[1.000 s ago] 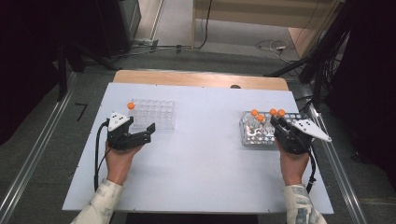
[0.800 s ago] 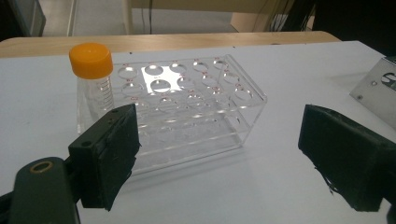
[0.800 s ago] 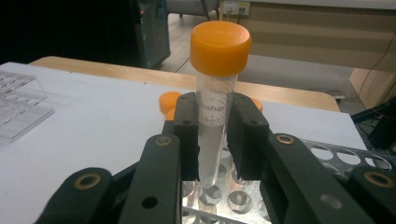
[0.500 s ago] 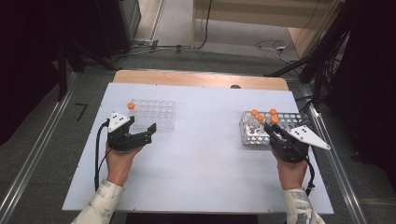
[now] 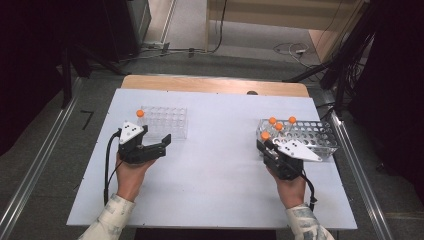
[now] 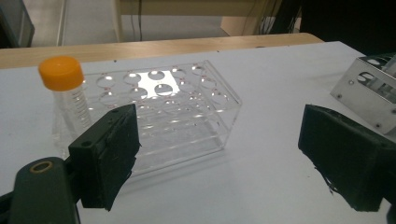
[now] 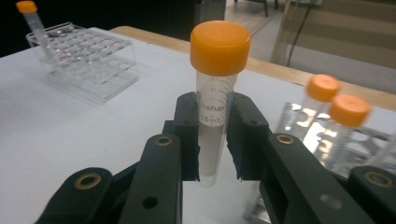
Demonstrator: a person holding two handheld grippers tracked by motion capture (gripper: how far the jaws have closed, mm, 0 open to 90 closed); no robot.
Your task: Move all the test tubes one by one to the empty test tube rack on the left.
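A: Starting at the left of the white table (image 5: 215,180), the left gripper (image 5: 161,145) sits low, its jaws spread wide with nothing between them.

B: And right in front of it, the clear plastic rack (image 6: 180,112), almost empty. One orange-capped tube (image 6: 67,100) stands upright in its near-left corner hole, just beyond the left jaw and not touched by it.

A: From the high view that rack (image 5: 164,121) lies just past the fingertips, the lone tube (image 5: 140,116) at its left end.

B: Across the bare middle to the right gripper (image 7: 212,135). Jaws closed on a 15 mL centrifuge tube (image 7: 215,93), clear body, orange screw cap.

A: The pads clamp the tube's lower half from either side; it stands upright, cap well above the fingertips, tapered tip hanging just below the pads, clear of the table.

B: From above, that held tube (image 5: 265,136) sits at the near-left corner of the metal rack (image 5: 320,137), apart from it.

A: Three more orange-capped tubes (image 5: 279,124) stand in that metal rack's left end, just beyond the held one.
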